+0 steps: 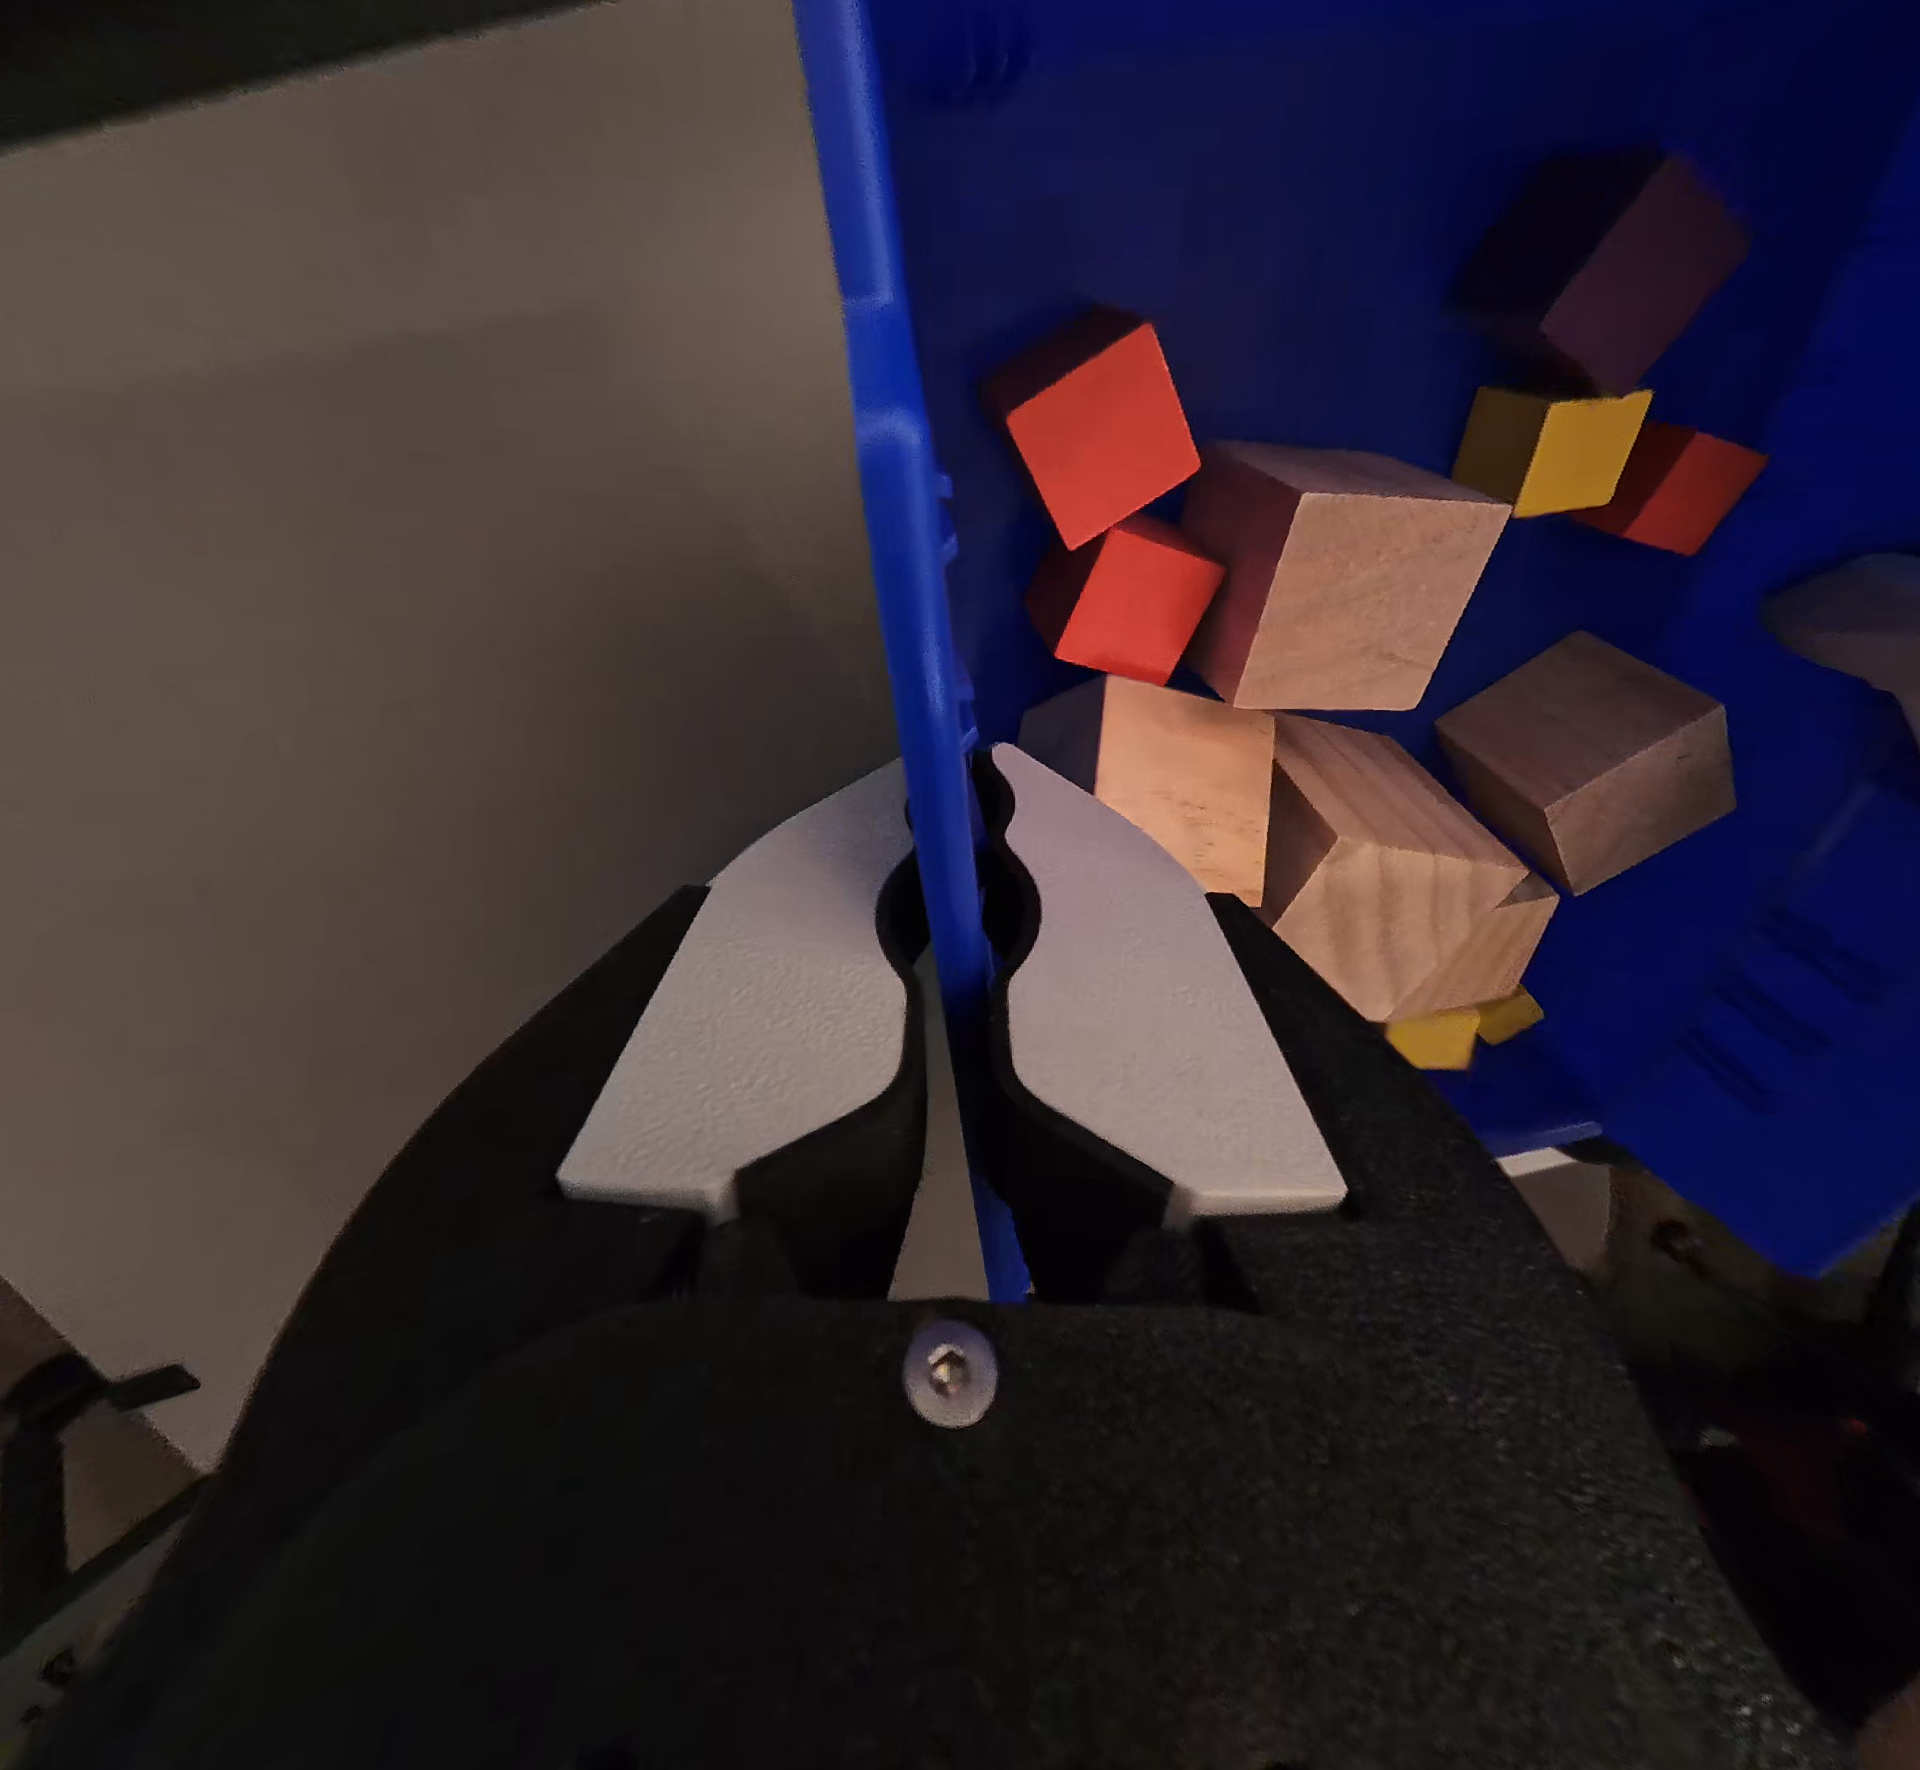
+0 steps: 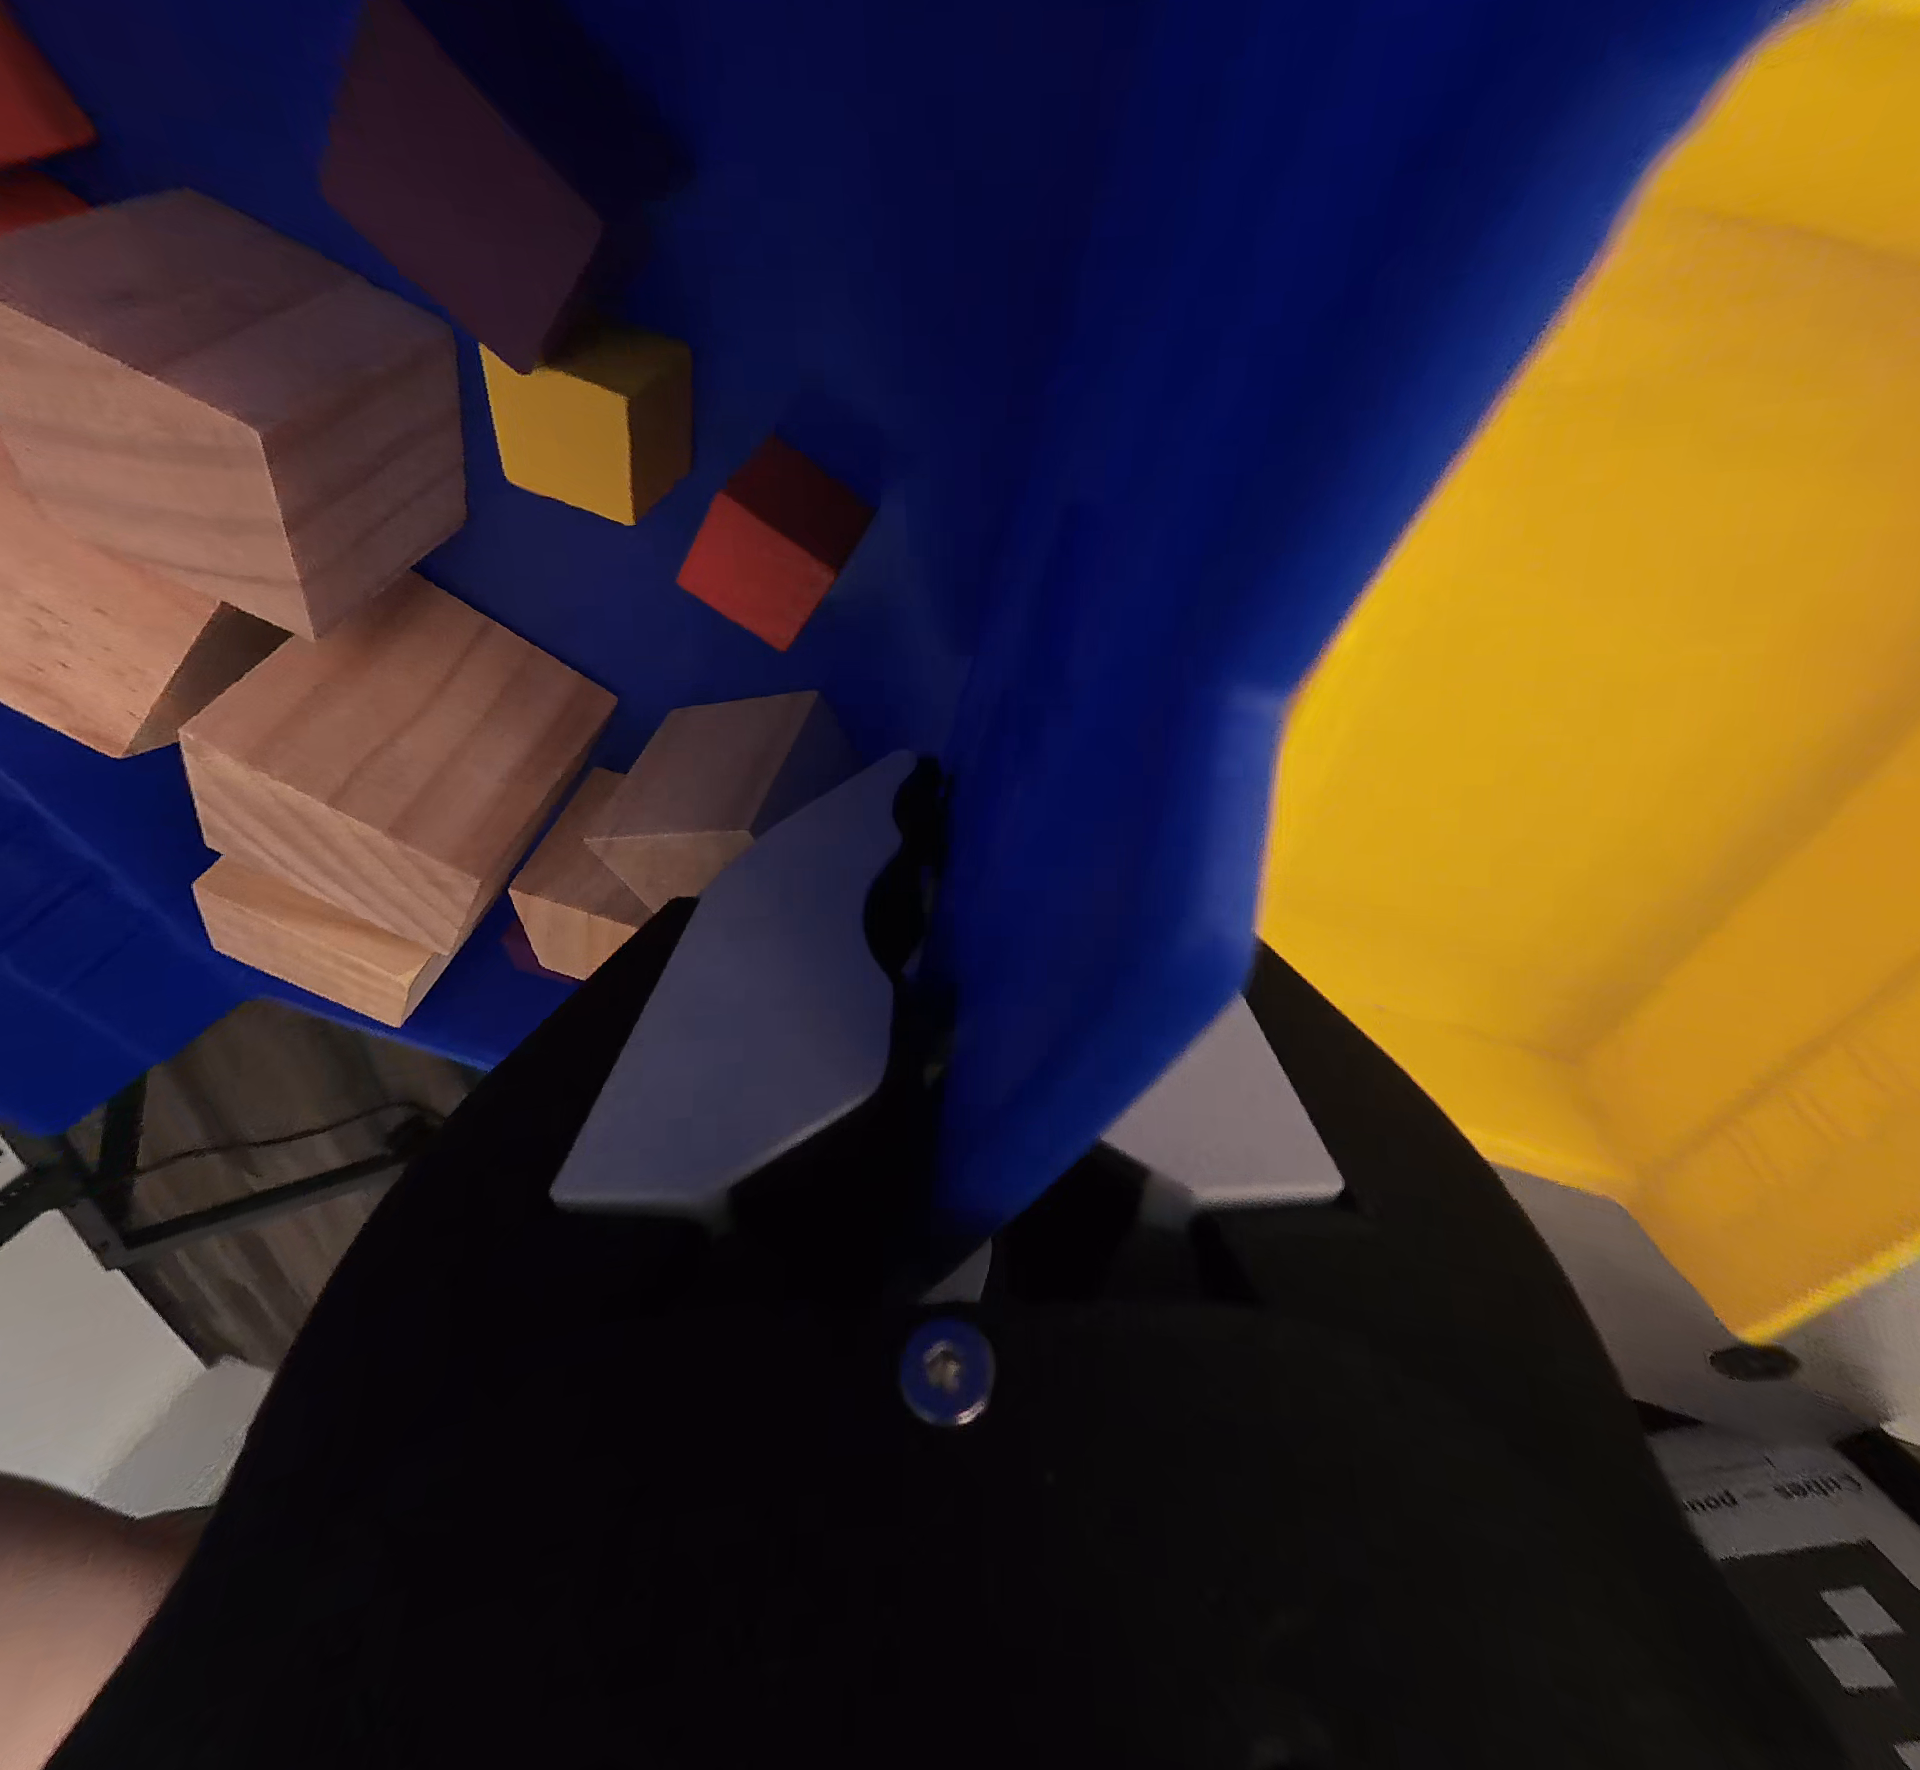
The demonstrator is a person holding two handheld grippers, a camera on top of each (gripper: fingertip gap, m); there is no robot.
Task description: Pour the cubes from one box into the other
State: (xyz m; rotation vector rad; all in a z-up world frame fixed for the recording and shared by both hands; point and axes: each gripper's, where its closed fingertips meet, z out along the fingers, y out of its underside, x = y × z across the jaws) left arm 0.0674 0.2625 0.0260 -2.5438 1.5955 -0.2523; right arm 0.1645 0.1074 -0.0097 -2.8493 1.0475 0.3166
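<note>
— While the blue box (image 1: 1299,110) is held up and steeply tilted, how is it gripped?
— Its left wall is pinched between the pressed-together fingers of the left gripper (image 1: 951,873); the opposite wall is clamped by the right gripper (image 2: 935,889), one white finger (image 2: 748,1003) being seen inside the box.
— Where are the cubes found?
— They are seen loose inside the blue box: plain wooden cubes (image 1: 1351,588) bunched near the lower edge, two red cubes (image 1: 1101,432) beside the left wall, a yellow cube (image 1: 1558,458), and a dark purple cube (image 1: 1621,276) higher up.
— And the other box?
— A yellow box (image 2: 1621,681) is seen just beside the blue one on the right, its open inside shown in the right wrist view. A grey table (image 1: 416,473) is seen below.
</note>
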